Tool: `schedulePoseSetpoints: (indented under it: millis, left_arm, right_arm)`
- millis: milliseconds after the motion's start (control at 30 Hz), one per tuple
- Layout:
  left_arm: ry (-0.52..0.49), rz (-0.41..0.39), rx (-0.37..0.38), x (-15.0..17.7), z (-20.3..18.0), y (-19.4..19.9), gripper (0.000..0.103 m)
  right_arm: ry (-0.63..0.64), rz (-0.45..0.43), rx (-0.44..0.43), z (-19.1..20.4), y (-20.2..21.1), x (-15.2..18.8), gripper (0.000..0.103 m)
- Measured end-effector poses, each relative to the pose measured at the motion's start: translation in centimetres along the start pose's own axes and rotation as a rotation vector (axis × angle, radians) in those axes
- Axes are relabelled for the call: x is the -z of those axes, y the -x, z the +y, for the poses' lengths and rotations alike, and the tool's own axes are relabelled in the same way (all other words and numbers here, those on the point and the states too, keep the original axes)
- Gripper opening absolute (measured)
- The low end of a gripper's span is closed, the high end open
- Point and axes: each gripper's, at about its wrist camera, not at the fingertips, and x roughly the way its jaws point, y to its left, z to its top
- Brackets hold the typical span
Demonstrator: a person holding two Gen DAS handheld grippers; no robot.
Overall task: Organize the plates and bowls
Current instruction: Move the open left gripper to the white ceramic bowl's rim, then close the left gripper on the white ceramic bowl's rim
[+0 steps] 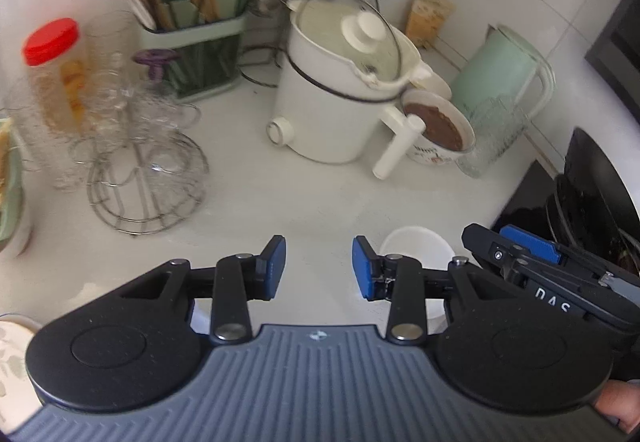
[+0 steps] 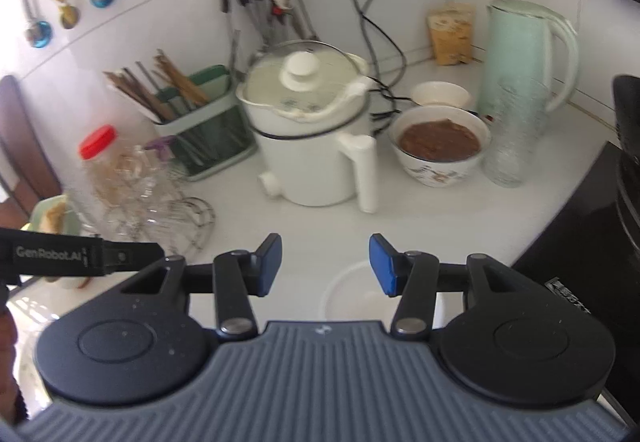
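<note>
Just under and a little right of the right gripper (image 2: pixel 325 265), close in front of its blue pads, an empty white bowl (image 2: pixel 356 294) sits on the pale counter (image 2: pixel 304 226); being round, it has no long axis to line up with. The jaws stand parted with nothing between them. The left gripper (image 1: pixel 319 266), also parted and empty, has the same white bowl (image 1: pixel 416 246) off to its right, behind its right finger, so the right hand looks the nearer. Farther ahead of the right gripper and to its right stands a patterned bowl (image 2: pixel 440 145) of brown food, hemmed in by the white cooker (image 2: pixel 312 145) and a ribbed glass (image 2: pixel 512 137). To the right, the counter ends at a black hob (image 2: pixel 580 242); the stretch ahead of both grippers is bare.
</note>
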Motion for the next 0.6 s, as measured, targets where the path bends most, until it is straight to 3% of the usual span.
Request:
schedulePoseSetpoints:
  millis: [267,333,467,600]
  left_arm:
    - [-0.013,0.097,0.056,0.4,-1.9,-5.5,0.042]
    - [-0.018,0.117,0.1,0.5,-2.4,-6.6,0.049]
    - [-0.064,0.134,0.076,0.6,-3.7,-8.9,0.051]
    - [-0.07,0.173,0.1,0.8,-4.5,-11.3,0.051]
  right_arm:
    - [-0.031,0.036,0.066,-3.6,-2.6,2.4,0.051]
    - [-0.048,0.048,0.069,-4.4,-3.2,2.8,0.051]
    - [-0.037,0.052,0.072,-5.1,-4.2,3.8,0.05]
    - [-0.057,0.064,0.094,-5.7,-5.0,4.3,0.05]
